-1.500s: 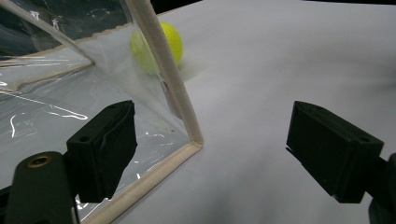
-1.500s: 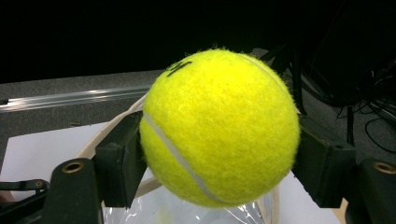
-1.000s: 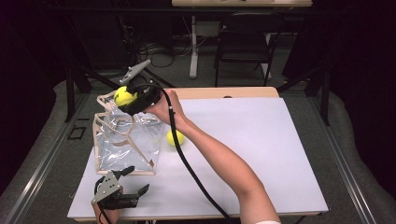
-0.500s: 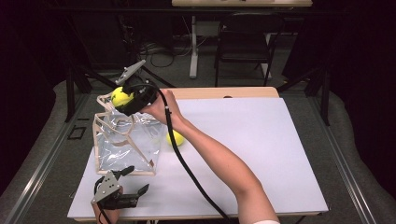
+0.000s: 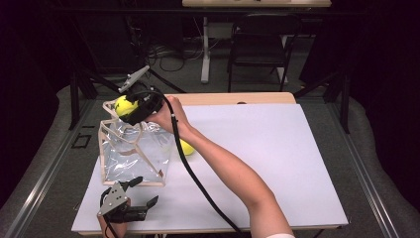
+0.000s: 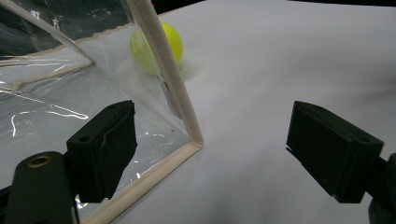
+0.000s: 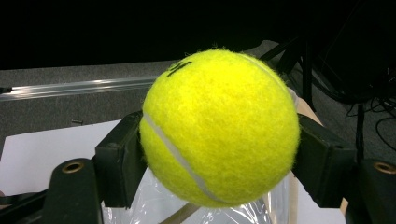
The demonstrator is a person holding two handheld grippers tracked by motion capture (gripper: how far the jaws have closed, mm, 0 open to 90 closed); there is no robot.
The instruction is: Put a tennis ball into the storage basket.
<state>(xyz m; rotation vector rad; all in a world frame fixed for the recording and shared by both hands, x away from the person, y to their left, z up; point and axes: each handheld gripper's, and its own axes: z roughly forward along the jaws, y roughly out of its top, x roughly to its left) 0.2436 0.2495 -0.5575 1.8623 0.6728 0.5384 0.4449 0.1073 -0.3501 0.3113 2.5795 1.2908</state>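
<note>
High view: table (image 5: 277,148) evenly lit from above, surroundings near black. Left gripper view: glare streaks on clear bag (image 6: 56,107); far ball (image 6: 156,46) soft, smeared. Right gripper view: tennis ball (image 7: 219,128) sharp, brightly lit; background dim.

right gripper (image 5: 130,109) with the fuzzy yellow tennis ball (image 5: 123,105) crept a bit further left over the clear plastic beige-edged bag (image 5: 131,151)

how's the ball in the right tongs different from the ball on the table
The held ball is clamped in the right tongs above the clear bag; the other ball lies on the table beside the bag. The held ball is up in the air, the other rests free. Both are yellow tennis balls.
</note>
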